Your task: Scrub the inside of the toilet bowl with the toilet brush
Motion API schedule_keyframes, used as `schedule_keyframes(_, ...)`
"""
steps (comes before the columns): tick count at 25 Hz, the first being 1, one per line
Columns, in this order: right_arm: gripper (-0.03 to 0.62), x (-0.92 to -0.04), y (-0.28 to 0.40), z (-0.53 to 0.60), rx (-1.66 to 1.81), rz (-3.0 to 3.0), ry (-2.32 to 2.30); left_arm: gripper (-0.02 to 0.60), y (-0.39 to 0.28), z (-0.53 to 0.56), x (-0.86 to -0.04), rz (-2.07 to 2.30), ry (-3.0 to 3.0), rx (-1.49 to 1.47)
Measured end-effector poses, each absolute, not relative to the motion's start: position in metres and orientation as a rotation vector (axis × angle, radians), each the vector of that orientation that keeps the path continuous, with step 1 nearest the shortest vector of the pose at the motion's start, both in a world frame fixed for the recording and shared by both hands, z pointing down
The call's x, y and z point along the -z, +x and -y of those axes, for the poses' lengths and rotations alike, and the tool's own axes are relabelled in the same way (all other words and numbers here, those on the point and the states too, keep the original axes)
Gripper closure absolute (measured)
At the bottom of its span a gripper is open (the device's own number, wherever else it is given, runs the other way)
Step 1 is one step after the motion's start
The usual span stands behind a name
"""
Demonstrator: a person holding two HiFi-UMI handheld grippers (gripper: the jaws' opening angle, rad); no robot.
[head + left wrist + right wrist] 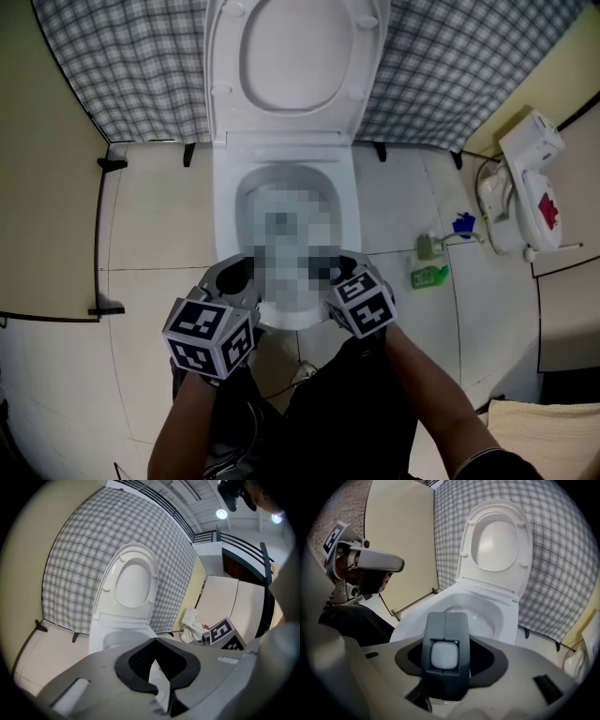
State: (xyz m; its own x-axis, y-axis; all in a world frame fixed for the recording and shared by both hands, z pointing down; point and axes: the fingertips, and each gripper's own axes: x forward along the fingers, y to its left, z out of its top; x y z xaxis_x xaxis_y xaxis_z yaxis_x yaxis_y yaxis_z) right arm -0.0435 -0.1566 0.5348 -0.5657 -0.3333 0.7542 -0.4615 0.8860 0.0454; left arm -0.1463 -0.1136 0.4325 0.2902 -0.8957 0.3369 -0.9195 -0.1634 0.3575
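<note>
Right gripper [445, 641]: jaws wide, clamped on brush handle [445, 677] | step: lining up over bowl [480, 613], I judge | next: I lower brush inside, sweep walls.

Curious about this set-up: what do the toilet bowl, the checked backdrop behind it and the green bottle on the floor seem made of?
The toilet bowl: probably glazed ceramic; white, smooth, softly shiny rim.
The checked backdrop: likely woven cloth; matt, grey-and-white check, no shine.
The green bottle: possibly plastic, judging by its bright colour; too small to be sure.
</note>
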Motion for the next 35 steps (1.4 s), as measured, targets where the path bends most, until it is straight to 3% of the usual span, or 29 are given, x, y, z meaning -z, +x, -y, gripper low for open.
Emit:
schedule_keyframes(22,0.368,-0.459,0.017,0.072,-0.201,2.132,0.358,0.572,-0.11,0.109,-0.381,1.624,2.198,-0.059)
schedule_keyframes(35,0.368,-0.439,-0.019,0.204,-0.006,2.299,0.721,0.572,-0.113,0.132,-0.424,1.588,2.116,-0.071)
